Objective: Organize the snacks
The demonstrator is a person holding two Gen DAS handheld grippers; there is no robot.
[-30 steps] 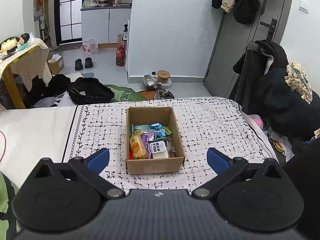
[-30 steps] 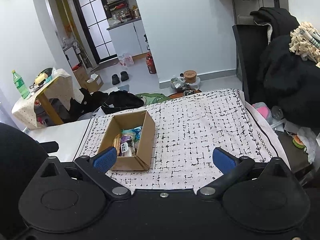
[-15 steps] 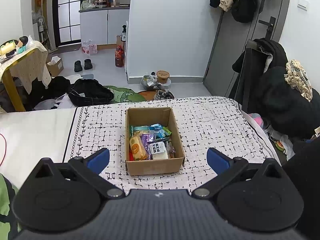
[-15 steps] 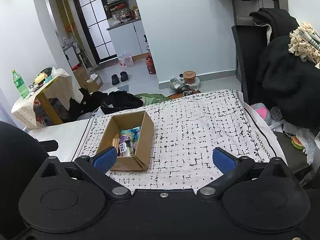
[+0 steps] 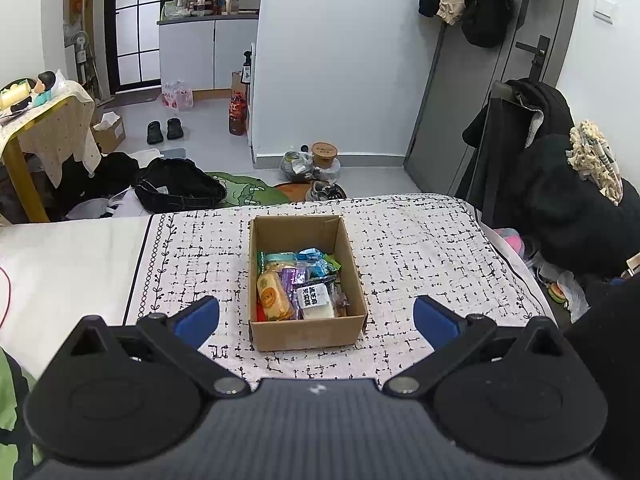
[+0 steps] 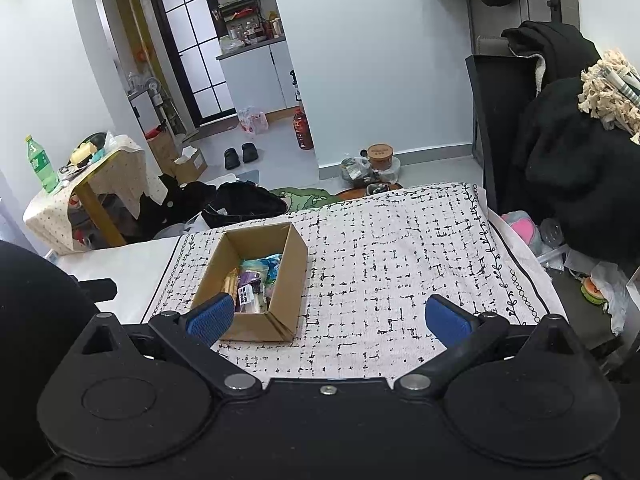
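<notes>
On the left, the left gripper [image 5: 316, 322] hangs above the near edge of the worktop [image 5: 420, 248], its jaws spread wide and grasping nothing; its blue fingertips [image 5: 198, 320] flank the cardboard box [image 5: 308, 334] without touching it. The box stands open on the black-and-white patterned cloth [image 5: 192, 264] near the middle of the worktop, and the snacks [image 5: 298, 286] lie packed inside it: an orange packet on the left, a purple one beside it, a white labelled packet toward the near wall, blue and green wrappers behind. Further right, the right gripper [image 6: 326, 316] also hovers over the cloth with its jaws released and wide apart; in its view the box [image 6: 288, 284] sits to the left, partly behind the left fingertip [image 6: 210, 316].
</notes>
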